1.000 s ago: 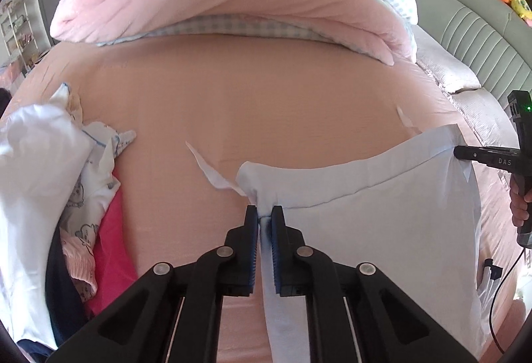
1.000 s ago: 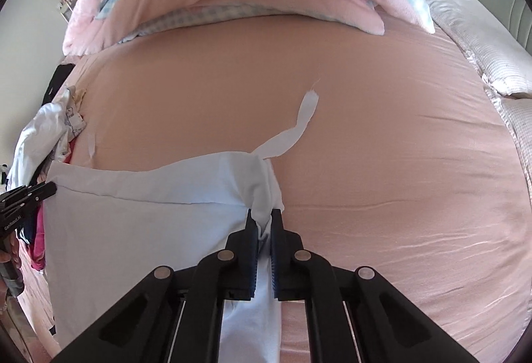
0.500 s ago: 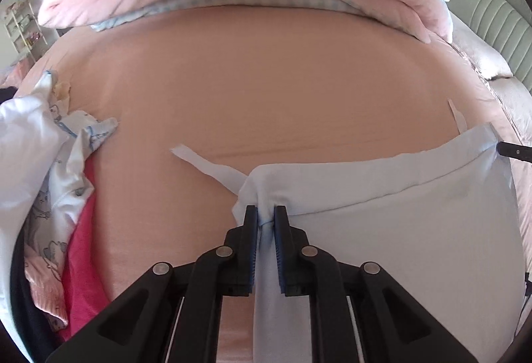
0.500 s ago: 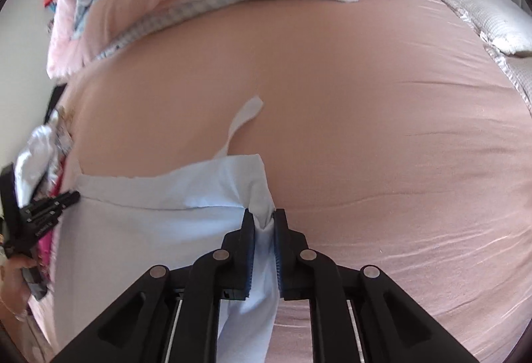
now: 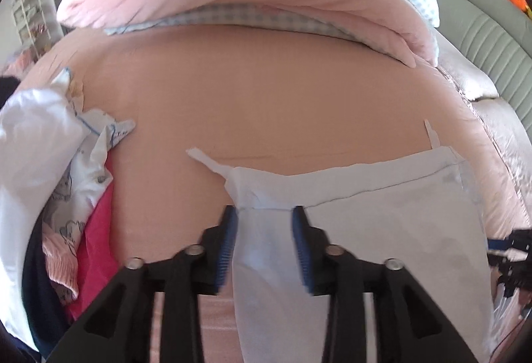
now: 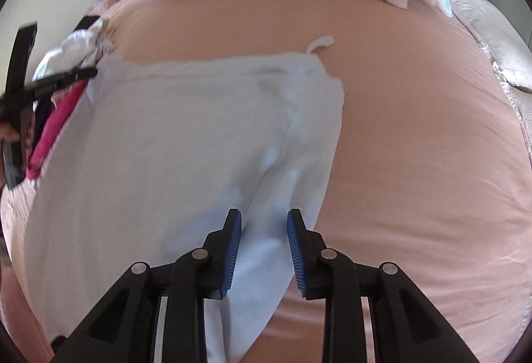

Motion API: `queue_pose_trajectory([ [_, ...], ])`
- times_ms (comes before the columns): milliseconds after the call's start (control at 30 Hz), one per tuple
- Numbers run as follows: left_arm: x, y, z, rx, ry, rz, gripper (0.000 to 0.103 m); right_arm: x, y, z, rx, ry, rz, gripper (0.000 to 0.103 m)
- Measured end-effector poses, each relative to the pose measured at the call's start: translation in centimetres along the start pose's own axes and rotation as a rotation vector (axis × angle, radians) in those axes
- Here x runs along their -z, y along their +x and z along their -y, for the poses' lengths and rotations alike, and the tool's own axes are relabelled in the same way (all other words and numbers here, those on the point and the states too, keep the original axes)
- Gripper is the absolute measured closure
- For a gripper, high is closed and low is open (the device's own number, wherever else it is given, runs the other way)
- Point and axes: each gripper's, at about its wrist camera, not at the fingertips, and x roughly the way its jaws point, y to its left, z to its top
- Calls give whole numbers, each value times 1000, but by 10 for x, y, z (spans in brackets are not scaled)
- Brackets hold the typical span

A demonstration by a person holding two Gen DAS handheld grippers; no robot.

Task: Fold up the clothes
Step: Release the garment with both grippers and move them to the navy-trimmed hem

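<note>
Now both jaws stand apart: the left gripper point(image 5: 265, 213) and right gripper point(image 6: 264, 216) grasp nothing, and the garment point(image 6: 173, 143) lies spread on the bed point(image 6: 415, 130). Its loose ties point(image 5: 206, 160) could snag a finger on regrasp, skewing the fold.

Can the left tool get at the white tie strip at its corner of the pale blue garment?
Probably yes. The left tool is open at that corner of the pale blue garment, and the tie strip lies flat on bare pink sheet just ahead, nothing covering it.
</note>
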Motion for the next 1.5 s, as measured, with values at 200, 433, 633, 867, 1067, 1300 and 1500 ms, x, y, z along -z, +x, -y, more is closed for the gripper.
queue_pose_trajectory([
  [200, 37, -32, 6, -3, 26, -15, 41, 57, -24, 12, 134, 53, 24, 75],
  [433, 97, -83, 34, -9, 135, -14, 41, 98, -34, -24, 123, -106, -16, 75],
  [633, 152, -125, 40, 26, 156, -47, 41, 122, -37, -7, 269, -105, -32, 75],
  [867, 199, -140, 28, -20, 163, -94, 41, 148, -59, 21, 332, -27, -28, 54],
  [1067, 225, -136, 4, -217, 121, -137, 41, 145, -89, 10, 178, 90, 96, 54],
  [1300, 245, -136, 6, -237, 124, -177, 41, 151, -45, -22, 341, -58, -4, 54],
  [1500, 247, -138, 0, -209, 97, -188, 41, 165, -61, 18, 464, -19, 16, 46],
])
